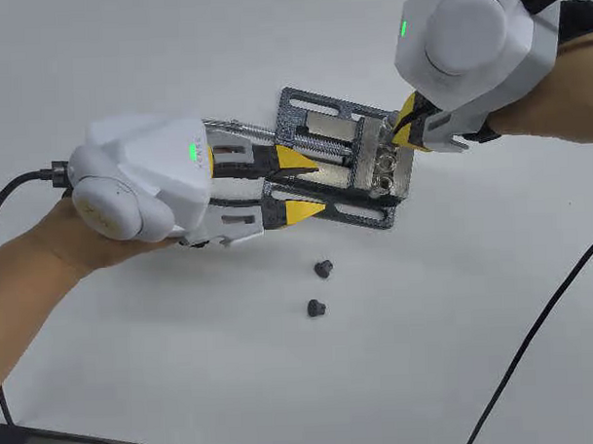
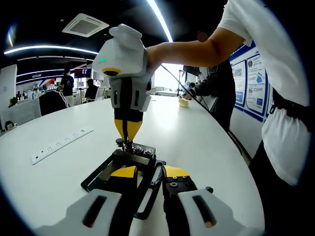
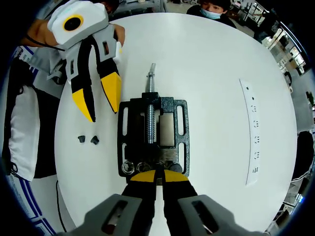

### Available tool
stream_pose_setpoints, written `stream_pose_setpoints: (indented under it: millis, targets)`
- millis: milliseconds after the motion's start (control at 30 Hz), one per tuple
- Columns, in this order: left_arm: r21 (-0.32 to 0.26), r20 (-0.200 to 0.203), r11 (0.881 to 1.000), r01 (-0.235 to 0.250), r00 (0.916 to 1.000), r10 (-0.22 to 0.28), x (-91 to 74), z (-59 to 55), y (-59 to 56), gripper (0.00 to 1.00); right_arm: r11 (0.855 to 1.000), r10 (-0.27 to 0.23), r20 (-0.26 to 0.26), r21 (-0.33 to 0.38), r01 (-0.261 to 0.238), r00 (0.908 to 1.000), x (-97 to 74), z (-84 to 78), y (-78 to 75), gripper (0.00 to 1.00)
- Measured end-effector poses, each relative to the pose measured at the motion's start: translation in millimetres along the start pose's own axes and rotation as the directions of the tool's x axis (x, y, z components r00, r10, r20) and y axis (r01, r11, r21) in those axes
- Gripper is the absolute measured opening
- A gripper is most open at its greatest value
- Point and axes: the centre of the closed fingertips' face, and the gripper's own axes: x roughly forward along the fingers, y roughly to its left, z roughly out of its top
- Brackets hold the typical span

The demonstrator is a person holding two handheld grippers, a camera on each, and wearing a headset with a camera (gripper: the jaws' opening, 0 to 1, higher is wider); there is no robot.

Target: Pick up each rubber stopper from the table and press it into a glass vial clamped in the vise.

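Your right gripper [image 1: 404, 130] has its jaws closed together, tips down on the row of glass vials [image 3: 135, 167] clamped at the end of the vise [image 1: 307, 101] away from its screw handle. You cannot tell whether a stopper is pinched between them. Your left gripper [image 1: 320, 187] has its jaws spread apart over the screw end of the vise, holding nothing. A rubber stopper [image 1: 322, 269] and a second stopper [image 1: 316, 307] lie close together on the white table [image 1: 184, 362], beside the vise, near the left gripper's jaws and well apart from the right gripper.
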Motion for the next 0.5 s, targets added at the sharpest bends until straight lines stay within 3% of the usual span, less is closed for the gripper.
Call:
stream_pose_setpoints:
  millis: [300, 500]
  targets:
    - [-0.002, 0.0, 1.0, -0.003, 1.0, 0.003, 1.0, -0.4, 5.1, 0.16, 1.0, 0.016, 0.005, 0.007, -0.016, 0.9999, 1.6, -0.2, 0.1, 0.04]
    - [-0.005, 0.005, 1.0, -0.003, 1.0, 0.003, 3.6, 0.3, 8.2, 0.16, 1.0, 0.008, -0.019, -0.005, -0.009, 0.9998, 2.2, 0.0, 1.0, 0.04]
